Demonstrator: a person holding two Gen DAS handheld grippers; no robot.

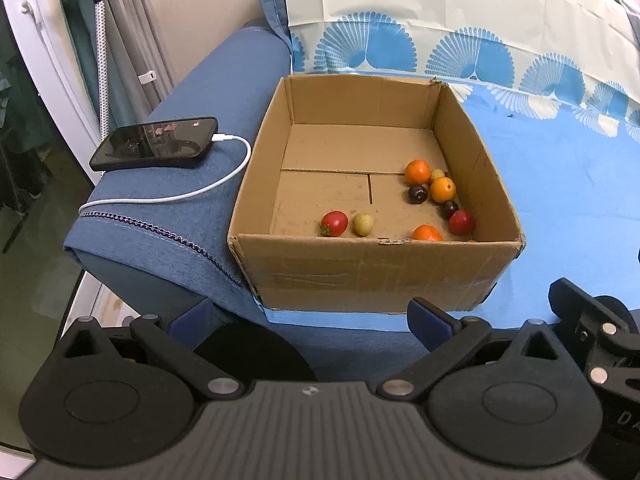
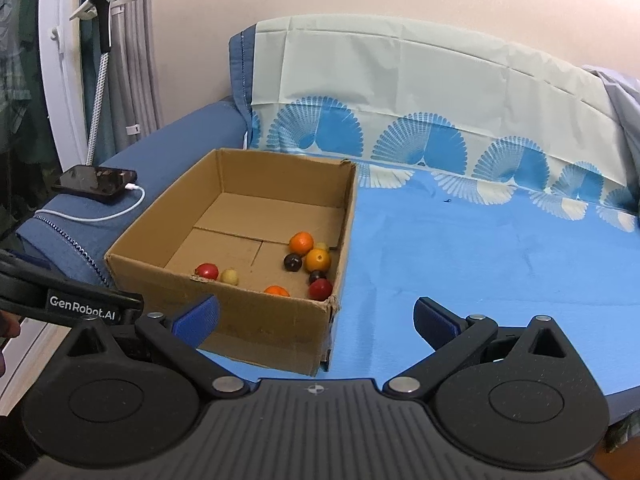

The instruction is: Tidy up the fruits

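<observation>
An open cardboard box (image 1: 360, 276) (image 2: 264, 328) sits on a blue sheet against a sofa armrest. Several small fruits lie on its floor: a red one (image 1: 334, 223) (image 2: 207, 271) beside a yellowish one (image 1: 363, 224) (image 2: 229, 276), oranges (image 1: 417, 171) (image 2: 301, 242), dark plums (image 1: 417, 194) (image 2: 292, 262) and another red fruit (image 1: 461, 222) (image 2: 320, 289) toward the right wall. My left gripper (image 1: 314, 320) hangs open in front of the box's near wall, holding nothing. My right gripper (image 2: 316, 320) is open and empty near the box's front right corner.
A black phone (image 1: 154, 143) (image 2: 96, 182) with a white charging cable (image 1: 224, 178) lies on the blue armrest (image 1: 168, 220) left of the box. The blue sheet (image 2: 480, 260) stretches right of the box. A patterned cloth (image 2: 400, 120) covers the sofa back. Curtains hang at far left.
</observation>
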